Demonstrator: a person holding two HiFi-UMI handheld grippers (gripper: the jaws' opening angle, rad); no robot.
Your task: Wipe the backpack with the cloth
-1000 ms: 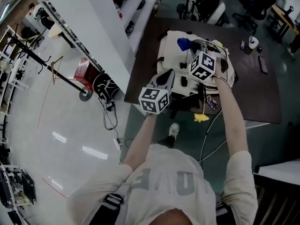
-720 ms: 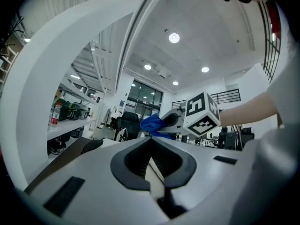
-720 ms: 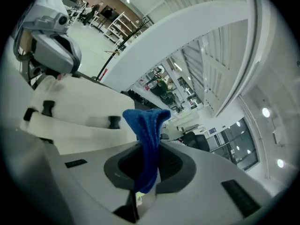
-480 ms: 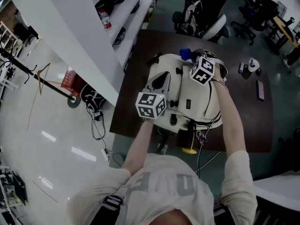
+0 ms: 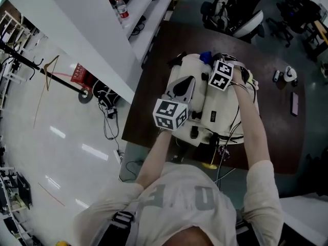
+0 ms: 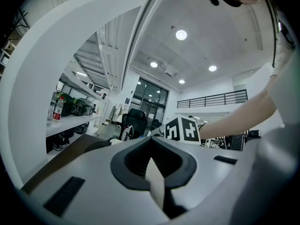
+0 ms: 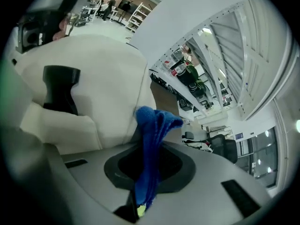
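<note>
sliding toward the far end of the backpack [image 5: 220,111], the right gripper [image 5: 211,64], clamped on the cloth [image 7: 152,139], now has it at the top edge. the left gripper [image 5: 181,85], jaws together on nothing, hovers over the pack's left side. one wiping stroke looks nearly finished.

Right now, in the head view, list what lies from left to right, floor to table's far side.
Red bag → water bottle → left gripper → right gripper → phone
</note>
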